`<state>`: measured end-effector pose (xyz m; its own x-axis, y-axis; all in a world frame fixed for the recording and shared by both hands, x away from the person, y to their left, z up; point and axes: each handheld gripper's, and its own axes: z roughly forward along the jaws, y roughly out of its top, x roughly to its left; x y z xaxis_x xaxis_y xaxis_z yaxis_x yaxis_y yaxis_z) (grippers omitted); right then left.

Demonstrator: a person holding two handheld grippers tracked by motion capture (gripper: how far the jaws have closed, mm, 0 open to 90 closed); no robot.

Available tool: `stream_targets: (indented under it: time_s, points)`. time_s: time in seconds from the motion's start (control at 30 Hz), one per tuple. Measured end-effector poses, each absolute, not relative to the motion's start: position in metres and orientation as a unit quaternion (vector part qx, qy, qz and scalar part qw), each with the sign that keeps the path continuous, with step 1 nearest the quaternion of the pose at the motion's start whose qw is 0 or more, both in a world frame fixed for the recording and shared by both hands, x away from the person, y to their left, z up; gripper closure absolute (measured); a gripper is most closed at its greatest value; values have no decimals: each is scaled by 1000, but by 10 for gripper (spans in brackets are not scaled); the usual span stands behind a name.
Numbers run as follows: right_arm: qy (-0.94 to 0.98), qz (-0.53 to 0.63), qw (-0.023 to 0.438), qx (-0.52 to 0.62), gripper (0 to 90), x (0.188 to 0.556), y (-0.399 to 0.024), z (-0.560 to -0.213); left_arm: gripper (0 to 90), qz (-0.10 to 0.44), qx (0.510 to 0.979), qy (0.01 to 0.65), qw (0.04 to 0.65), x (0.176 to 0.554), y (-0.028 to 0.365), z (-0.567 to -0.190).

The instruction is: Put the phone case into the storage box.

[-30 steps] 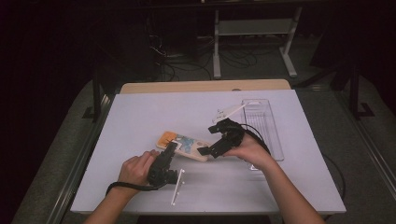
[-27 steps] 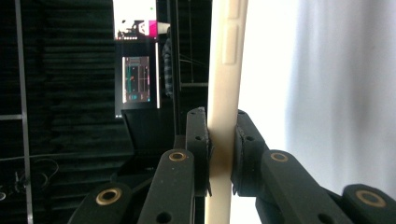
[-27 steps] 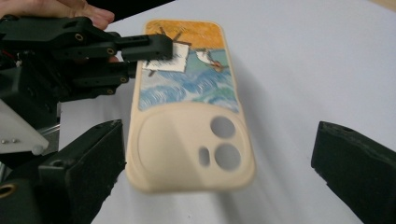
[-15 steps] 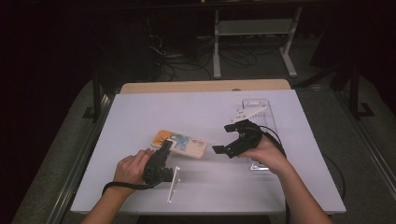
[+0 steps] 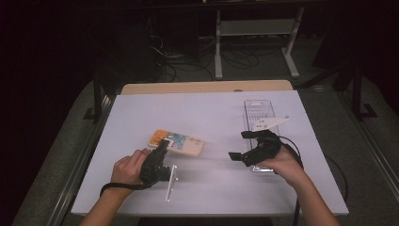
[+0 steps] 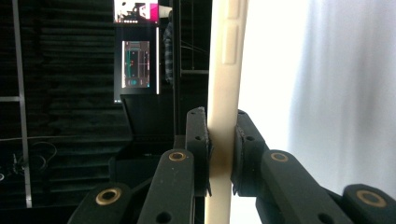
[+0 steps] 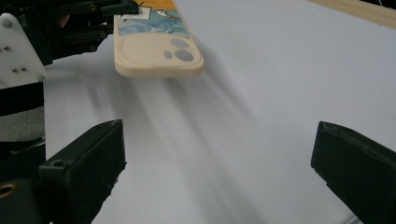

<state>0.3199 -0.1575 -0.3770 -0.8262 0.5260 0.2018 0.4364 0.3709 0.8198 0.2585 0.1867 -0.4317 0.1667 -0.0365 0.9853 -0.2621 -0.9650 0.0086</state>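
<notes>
Phone case point(image 5: 177, 141): the landmark; lies near the desk's middle, its left end lifted off the desk and clamped.
Left gripper point(image 5: 163, 143): at the case's left end, jaws pinched narrow on its thin edge, likely to steady it for handling.
Right gripper point(image 5: 244, 146): well right of the case, jaws spread wide with nothing between them, pointing toward it.
Clear tray point(image 5: 259, 111): right of the case, beyond the right gripper.
Desk point(image 5: 211, 108): bare white stretch between case and right gripper; far edge well beyond the case, open for an approach.
</notes>
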Motion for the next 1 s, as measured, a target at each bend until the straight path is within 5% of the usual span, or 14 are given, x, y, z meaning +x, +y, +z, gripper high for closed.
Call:
stream_targets:
  time_s: [1.0]
  points:
    - [822, 492, 43, 284, 24, 325, -165, -388, 795, 620, 773, -66, 115, 260, 185, -429]
